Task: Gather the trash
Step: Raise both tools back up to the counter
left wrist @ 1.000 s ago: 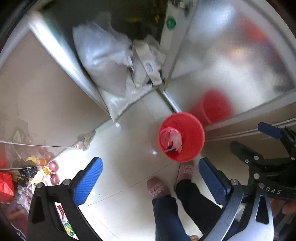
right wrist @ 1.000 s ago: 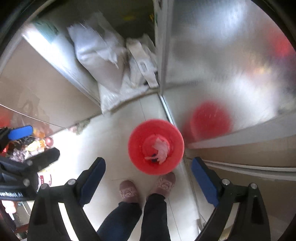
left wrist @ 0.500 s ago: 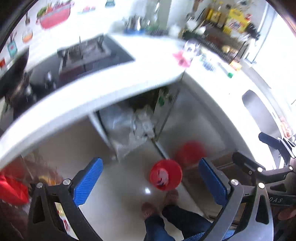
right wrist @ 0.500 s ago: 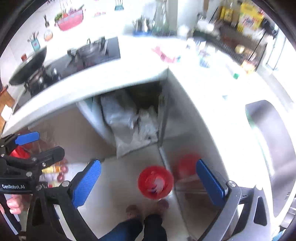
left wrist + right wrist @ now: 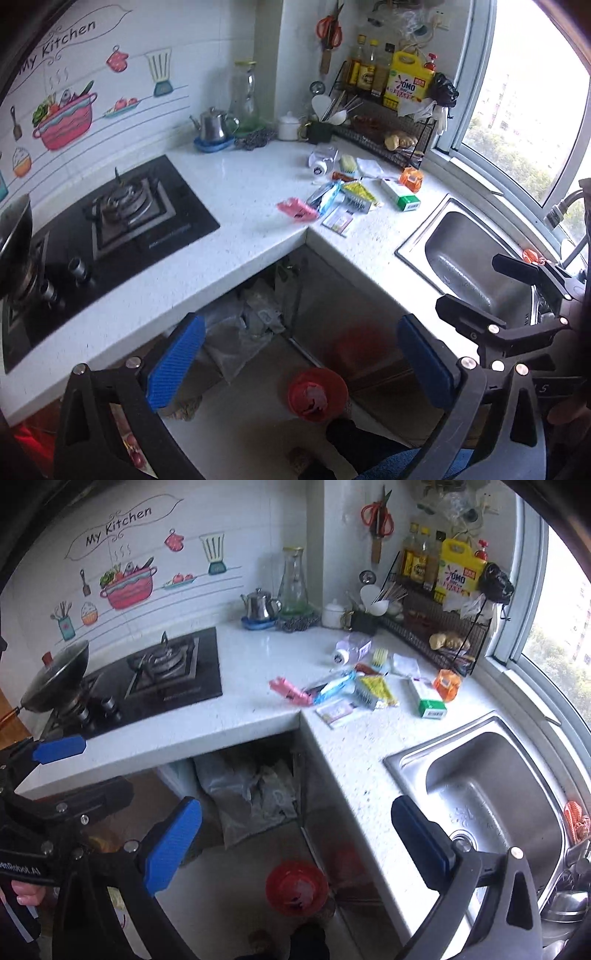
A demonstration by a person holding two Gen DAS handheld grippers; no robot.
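Loose wrappers and packets lie at the inner corner of the white counter (image 5: pixel 258 184): a pink wrapper (image 5: pixel 296 209), a blue packet (image 5: pixel 325 195), a yellow packet (image 5: pixel 357 194), a green-and-white box (image 5: pixel 400 194) and an orange item (image 5: pixel 412 178). The same pink wrapper (image 5: pixel 290 691) and yellow packet (image 5: pixel 375 691) show in the right wrist view. A red bin (image 5: pixel 317 394) with trash inside stands on the floor below, also seen as the red bin (image 5: pixel 296 888). My left gripper (image 5: pixel 301 363) and right gripper (image 5: pixel 295 842) both hang open and empty, high above the floor.
A black gas hob (image 5: pixel 122 218) and a pan (image 5: pixel 55 675) lie to the left. A steel sink (image 5: pixel 498 797) is at the right. A rack of bottles (image 5: pixel 391 110) stands at the back corner. Plastic bags (image 5: pixel 255 794) fill the open cabinet under the counter.
Both grippers have risen from just above the floor and tilted up. The counter, hob and sink have come into view and the red bin has shrunk to the bottom of both views.
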